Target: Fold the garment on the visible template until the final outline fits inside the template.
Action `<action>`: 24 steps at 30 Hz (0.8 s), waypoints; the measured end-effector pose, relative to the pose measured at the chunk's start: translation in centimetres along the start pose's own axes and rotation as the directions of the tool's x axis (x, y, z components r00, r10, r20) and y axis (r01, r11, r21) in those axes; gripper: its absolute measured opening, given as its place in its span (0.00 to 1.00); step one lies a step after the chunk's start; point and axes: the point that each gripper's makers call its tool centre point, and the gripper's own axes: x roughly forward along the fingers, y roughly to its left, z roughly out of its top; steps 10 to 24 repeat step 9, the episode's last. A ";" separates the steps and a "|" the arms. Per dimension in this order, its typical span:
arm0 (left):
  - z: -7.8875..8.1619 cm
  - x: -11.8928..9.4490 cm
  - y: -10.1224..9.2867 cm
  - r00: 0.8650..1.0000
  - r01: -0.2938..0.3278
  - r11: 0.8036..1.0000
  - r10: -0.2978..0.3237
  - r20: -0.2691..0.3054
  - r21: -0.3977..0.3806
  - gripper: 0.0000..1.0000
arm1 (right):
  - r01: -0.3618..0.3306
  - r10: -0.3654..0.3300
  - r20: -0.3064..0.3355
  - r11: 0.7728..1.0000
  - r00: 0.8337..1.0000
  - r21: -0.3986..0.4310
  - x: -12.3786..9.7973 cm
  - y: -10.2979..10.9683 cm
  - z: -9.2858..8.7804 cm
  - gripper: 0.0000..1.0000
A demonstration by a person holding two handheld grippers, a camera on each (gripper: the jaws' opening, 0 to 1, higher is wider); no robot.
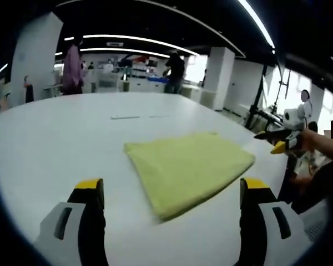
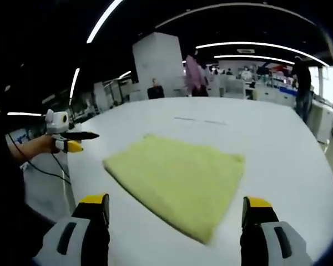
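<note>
A yellow-green garment [image 1: 188,166] lies folded into a flat, roughly four-sided pad on the white table [image 1: 55,144]. My left gripper [image 1: 172,187] is open just short of its near corner, with nothing between the yellow-tipped jaws. In the right gripper view the same garment [image 2: 177,177] lies ahead of my right gripper [image 2: 176,204], which is also open and empty. Each gripper appears in the other's view, held off the table's edge: the right gripper [image 1: 280,141] and the left gripper [image 2: 72,139]. I cannot make out a template outline around the garment.
Thin pale marks [image 1: 139,117] lie on the table beyond the garment, also seen as marks [image 2: 200,120]. The rounded table edge [image 2: 72,166] runs close by. Standing behind the table are a person in pink [image 1: 72,69] and a person in dark clothes [image 1: 175,72].
</note>
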 end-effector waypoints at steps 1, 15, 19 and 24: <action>0.0 0.0 -0.1 1.000 0.000 1.000 0.000 0.001 0.003 0.99 | 0.004 -0.004 0.001 1.000 1.000 -0.002 0.0 -0.1 0.0 0.99; -0.3 0.2 -1.3 1.000 0.013 0.999 -0.012 -0.024 0.039 0.99 | 0.009 -0.009 -0.017 1.000 1.000 -0.015 0.1 -0.3 -0.2 0.99; -0.3 0.2 -1.3 1.000 0.013 0.999 -0.012 -0.024 0.039 0.99 | 0.009 -0.009 -0.017 1.000 1.000 -0.015 0.1 -0.3 -0.2 0.99; -0.3 0.2 -1.3 1.000 0.013 0.999 -0.012 -0.024 0.039 0.99 | 0.009 -0.009 -0.017 1.000 1.000 -0.015 0.1 -0.3 -0.2 0.99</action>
